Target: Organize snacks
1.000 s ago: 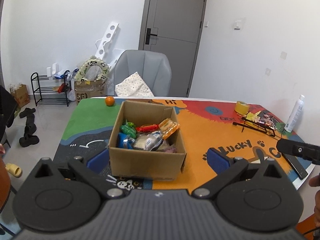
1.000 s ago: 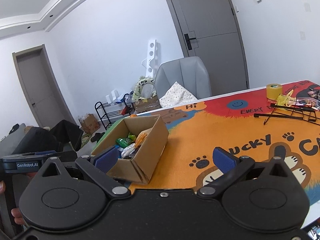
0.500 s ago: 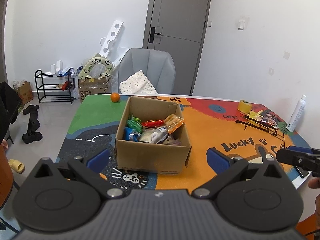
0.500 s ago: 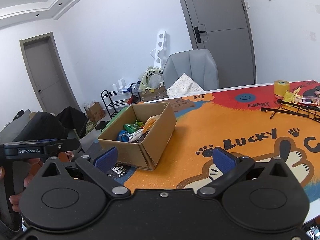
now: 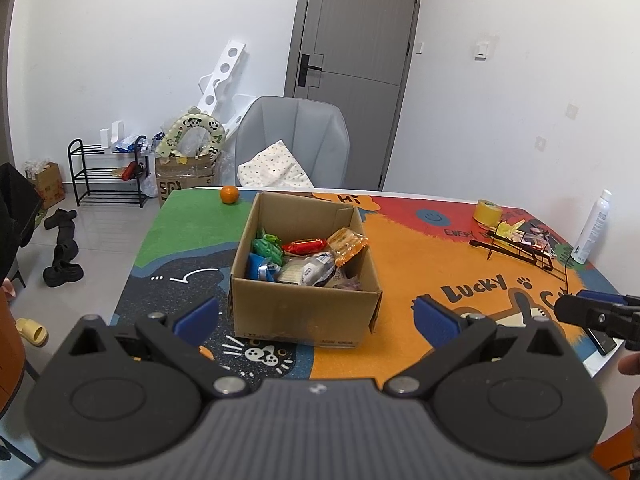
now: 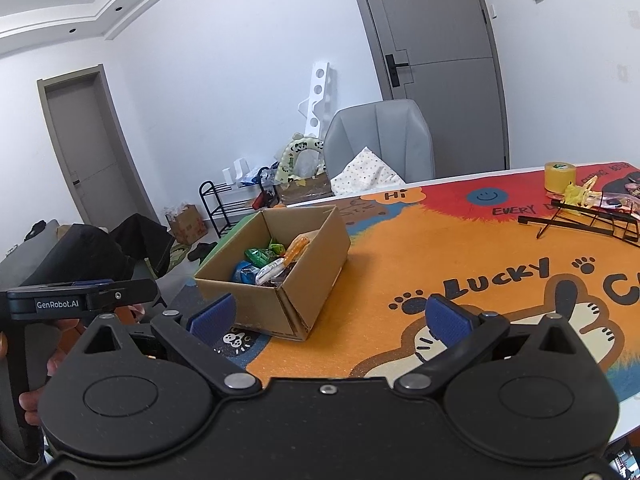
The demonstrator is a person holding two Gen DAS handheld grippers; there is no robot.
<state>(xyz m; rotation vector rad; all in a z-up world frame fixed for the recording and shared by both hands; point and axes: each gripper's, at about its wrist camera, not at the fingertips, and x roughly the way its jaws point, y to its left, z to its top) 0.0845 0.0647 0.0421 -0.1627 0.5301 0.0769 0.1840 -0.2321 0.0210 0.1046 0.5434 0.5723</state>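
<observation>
Grippers left (image 5: 316, 314) and right (image 6: 328, 318) spread wide, empty.

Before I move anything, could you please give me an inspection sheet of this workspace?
Surface: table under a colourful cartoon mat.
Job's things: open cardboard box holding wrapped snacks; wire rack with a few packets.
Clutter: orange, yellow tape roll, white spray bottle.
Grippers: left gripper and right gripper both open, empty, short of the box.
Cables: nothing seen.
Surroundings: grey chair, grey door, shoe rack.
</observation>
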